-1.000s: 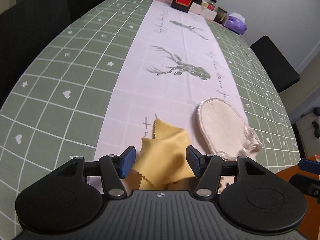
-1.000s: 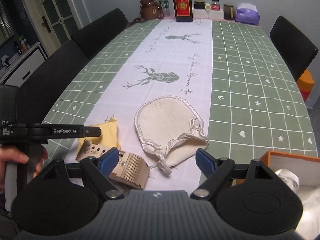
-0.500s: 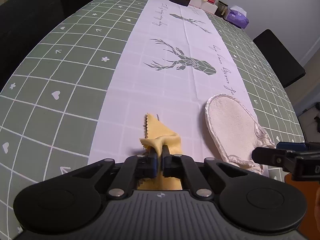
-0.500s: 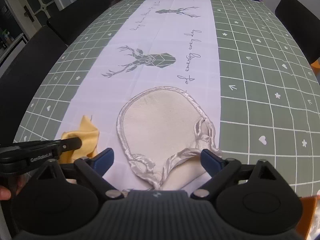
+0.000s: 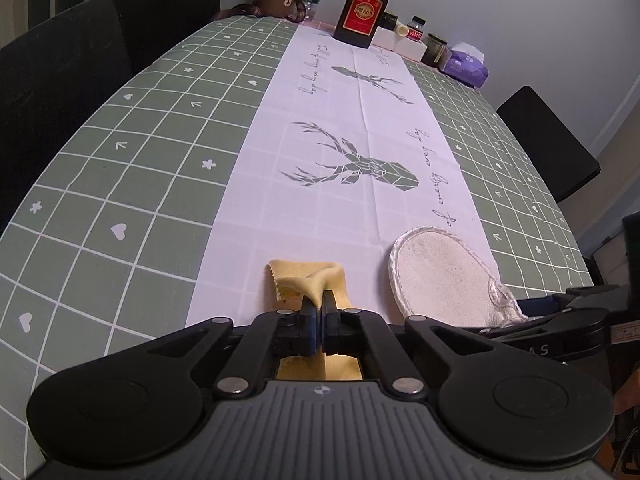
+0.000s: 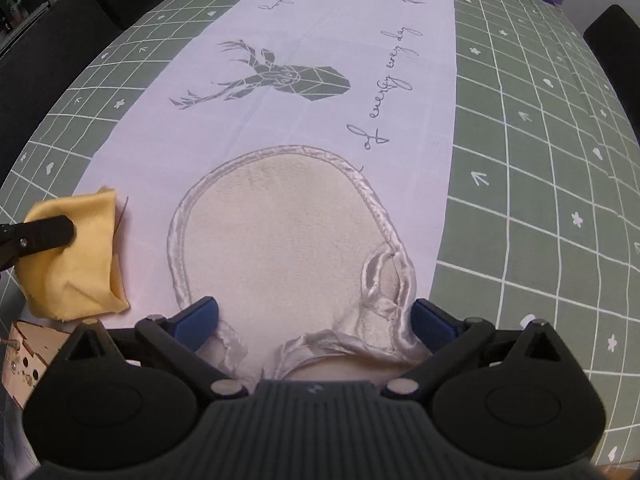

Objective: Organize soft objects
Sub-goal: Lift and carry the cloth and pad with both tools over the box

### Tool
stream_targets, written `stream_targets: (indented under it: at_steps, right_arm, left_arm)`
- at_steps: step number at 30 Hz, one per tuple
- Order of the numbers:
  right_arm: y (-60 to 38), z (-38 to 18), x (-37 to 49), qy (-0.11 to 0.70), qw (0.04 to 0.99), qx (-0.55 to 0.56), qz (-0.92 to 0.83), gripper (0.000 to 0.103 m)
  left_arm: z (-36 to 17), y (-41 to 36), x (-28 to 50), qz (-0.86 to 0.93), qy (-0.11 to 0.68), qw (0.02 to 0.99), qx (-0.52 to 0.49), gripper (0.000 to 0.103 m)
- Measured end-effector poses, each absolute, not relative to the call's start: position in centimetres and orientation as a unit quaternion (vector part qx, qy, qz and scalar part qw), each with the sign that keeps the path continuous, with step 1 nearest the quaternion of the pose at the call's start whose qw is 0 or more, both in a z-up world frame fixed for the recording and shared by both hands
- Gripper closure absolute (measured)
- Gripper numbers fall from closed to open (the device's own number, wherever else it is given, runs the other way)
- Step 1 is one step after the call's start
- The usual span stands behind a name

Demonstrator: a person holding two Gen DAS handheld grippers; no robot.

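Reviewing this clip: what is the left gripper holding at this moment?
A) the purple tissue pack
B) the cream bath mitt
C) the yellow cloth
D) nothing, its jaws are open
C: in the left wrist view the left gripper has its jaws closed on a bunched fold of the yellow cloth, while the cream bath mitt lies on the tablecloth between the open fingers of the right gripper.

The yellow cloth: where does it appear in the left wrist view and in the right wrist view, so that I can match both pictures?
Left wrist view: the yellow cloth is at bottom centre, pinched in the shut left gripper.
Right wrist view: the yellow cloth is at the left edge, beside the open right gripper.
Shared landmark: the cream bath mitt, to the cloth's right in both.
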State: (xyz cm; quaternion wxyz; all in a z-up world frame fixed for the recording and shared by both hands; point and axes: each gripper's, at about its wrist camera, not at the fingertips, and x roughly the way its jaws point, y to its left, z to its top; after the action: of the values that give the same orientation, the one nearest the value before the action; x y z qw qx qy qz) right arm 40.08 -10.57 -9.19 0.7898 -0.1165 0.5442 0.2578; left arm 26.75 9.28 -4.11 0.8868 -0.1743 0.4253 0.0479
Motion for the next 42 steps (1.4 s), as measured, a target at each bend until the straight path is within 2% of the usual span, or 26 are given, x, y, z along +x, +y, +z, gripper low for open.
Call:
stream_targets:
  at_steps: [3,9,12,14,20,26,42]
  right_arm:
    - [-10.3,-9.5,39.9,0.543,0.788,-0.13,0.258,0.003]
    - [-9.7,-8.8,39.1,0.528,0.792,-0.151,0.265,0.022]
    - [-9.6,-8.5,38.7,0.519,0.797,-0.16,0.265,0.04]
    - [-9.6,-8.2,38.5,0.515,0.797,-0.165,0.269,0.061]
    - [-8.6,-8.0,37.1,0.495,0.801,-0.19,0.278,0.086]
    - [-8.3,-6.8,36.0,0.453,0.822,-0.218,0.269,0.088]
    - [-12.3,1.9,31.9,0.365,0.878,-0.167,0.26,0.088]
  left_arm:
    - [-3.9,9.2,26.8,0.049,0.424,0.888,-0.172,0.101]
    - [-4.0,9.1,26.8,0.056,0.425,0.888,-0.164,0.101]
    - [-3.8,9.1,26.7,0.06,0.422,0.89,-0.164,0.101]
    - [-3.6,9.0,26.6,0.061,0.419,0.891,-0.165,0.101]
    - [-2.5,9.3,26.1,0.072,0.407,0.895,-0.164,0.101]
    - [-0.5,9.5,25.2,0.082,0.386,0.907,-0.149,0.101]
    - [6.0,6.9,19.8,0.076,0.313,0.939,-0.118,0.101]
